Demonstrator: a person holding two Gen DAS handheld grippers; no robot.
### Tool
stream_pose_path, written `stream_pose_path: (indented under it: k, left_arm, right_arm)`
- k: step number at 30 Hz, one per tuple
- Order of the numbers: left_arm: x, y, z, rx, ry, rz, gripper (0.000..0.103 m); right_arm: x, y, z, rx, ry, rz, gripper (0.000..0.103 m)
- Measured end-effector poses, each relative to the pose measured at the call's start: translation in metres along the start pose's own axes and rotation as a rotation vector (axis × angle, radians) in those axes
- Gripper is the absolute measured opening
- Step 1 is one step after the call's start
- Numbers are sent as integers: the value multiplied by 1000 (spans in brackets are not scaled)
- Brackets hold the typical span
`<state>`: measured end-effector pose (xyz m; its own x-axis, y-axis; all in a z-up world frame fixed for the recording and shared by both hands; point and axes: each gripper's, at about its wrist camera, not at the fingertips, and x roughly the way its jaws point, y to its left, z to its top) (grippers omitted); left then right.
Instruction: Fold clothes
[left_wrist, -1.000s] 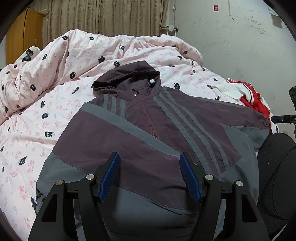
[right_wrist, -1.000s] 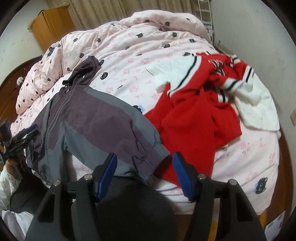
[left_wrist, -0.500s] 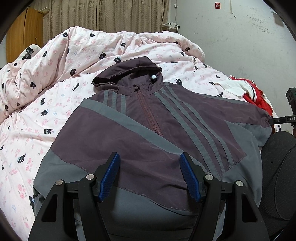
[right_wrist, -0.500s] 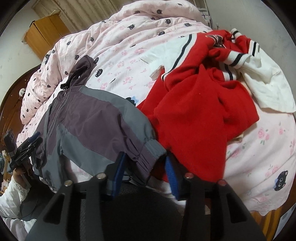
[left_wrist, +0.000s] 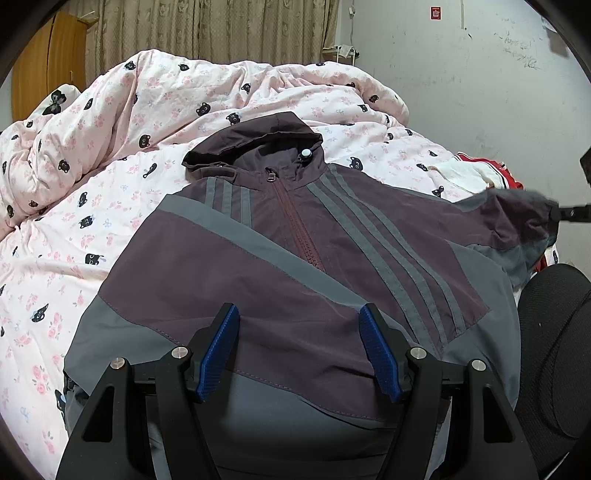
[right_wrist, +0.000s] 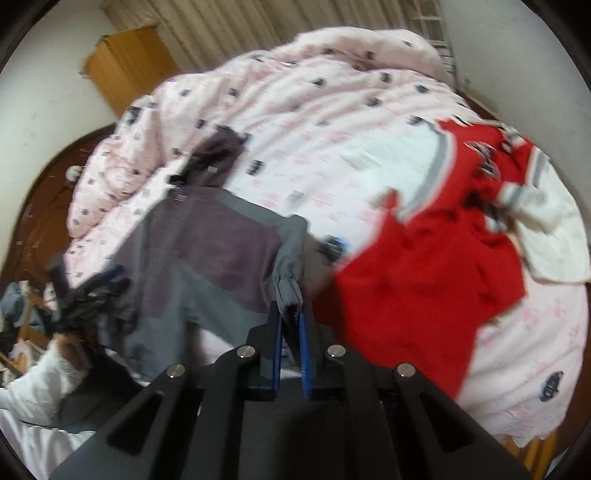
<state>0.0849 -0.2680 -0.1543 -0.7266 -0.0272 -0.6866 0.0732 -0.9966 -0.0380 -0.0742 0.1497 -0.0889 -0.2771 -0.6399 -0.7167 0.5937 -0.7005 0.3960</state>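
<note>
My purple and grey zip-up hooded windbreaker (left_wrist: 295, 251) lies face up on the bed with the pink cat-print duvet (left_wrist: 110, 147), hood toward the top of the frame, hem toward me. My right tongs (right_wrist: 290, 325) are closing, and the sleeve's grey elastic cuff (right_wrist: 290, 295) sits pinched between the blue pads, lifted off the bedding at the far right of the left view. The sleeve's long axis runs from that cuff leftward into the body, so I judge the fold must carry it across toward the zip. My left tongs (left_wrist: 299, 347) stand wide and hold nothing above the hem in the lower centre. A red and white garment (right_wrist: 424, 258) lies to the right
</note>
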Motion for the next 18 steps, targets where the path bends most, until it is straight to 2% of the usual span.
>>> stream_pose_path:
  k: [5, 10, 18]
  left_arm:
    - [3, -1, -2, 7, 14, 5, 63]
    - [5, -2, -3, 17, 20, 10, 63]
    - [1, 1, -5, 11, 14, -10, 63]
  right_arm:
    - [6, 44, 16, -39, -2, 145, 9]
    - [30, 93, 30, -52, 24, 304, 9]
    - [61, 154, 40, -89, 64, 422, 9]
